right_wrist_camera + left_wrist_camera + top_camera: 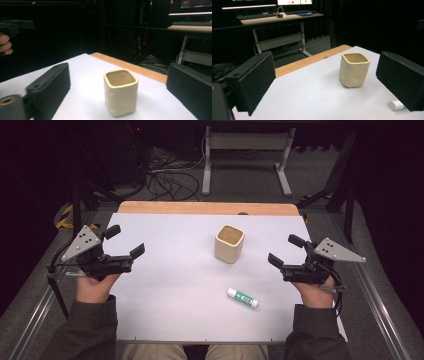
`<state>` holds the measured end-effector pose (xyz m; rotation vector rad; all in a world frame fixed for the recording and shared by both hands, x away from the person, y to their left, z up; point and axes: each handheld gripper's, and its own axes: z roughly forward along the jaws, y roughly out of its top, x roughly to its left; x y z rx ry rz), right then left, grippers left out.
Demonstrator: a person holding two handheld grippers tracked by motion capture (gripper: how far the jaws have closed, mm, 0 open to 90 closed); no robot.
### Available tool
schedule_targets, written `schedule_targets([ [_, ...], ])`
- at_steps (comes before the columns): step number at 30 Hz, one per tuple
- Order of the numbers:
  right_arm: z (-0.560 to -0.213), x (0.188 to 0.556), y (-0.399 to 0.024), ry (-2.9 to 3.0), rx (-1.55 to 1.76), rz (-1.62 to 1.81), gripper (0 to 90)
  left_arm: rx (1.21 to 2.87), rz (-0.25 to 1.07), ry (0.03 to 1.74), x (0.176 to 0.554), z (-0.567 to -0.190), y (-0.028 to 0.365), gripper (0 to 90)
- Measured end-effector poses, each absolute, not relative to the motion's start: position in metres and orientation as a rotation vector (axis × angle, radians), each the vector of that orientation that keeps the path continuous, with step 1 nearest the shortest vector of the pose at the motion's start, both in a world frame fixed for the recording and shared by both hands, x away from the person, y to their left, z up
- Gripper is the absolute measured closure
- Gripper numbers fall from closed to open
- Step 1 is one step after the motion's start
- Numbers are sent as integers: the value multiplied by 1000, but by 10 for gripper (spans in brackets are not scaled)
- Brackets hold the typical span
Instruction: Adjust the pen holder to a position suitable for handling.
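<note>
A: Cream ceramic cup [229, 243], squarish and upright mid-table in the high view; glue stick [242, 298] lies nearer the person. Left gripper [124, 241] and right gripper [283, 251] wide open, empty.

B: Left gripper view: dimpled glazed walls.

A: Right gripper view: cup between jaws. Off-centre squeeze could tip it.

cream cup [354, 69], jaws apart, white table [312, 100]

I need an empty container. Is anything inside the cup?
The cup looks empty from above: bare cream walls and floor. In both gripper views its rim hides the bottom.
</note>
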<state>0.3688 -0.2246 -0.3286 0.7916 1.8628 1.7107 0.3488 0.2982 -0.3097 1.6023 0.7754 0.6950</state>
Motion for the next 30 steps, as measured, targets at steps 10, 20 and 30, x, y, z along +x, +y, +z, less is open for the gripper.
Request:
schedule_targets([
  [10, -333, 371, -215, 2015, 733, 1646, 223, 1620, 691, 767, 347, -311, 295, 32],
  [20, -343, 380, -198, 2173, 737, 1544, 282, 1621, 690, 769, 345, -313, 296, 32],
  [30, -350, 385, -186, 2260, 759, 1470, 325, 1619, 687, 768, 344, -313, 295, 32],
])
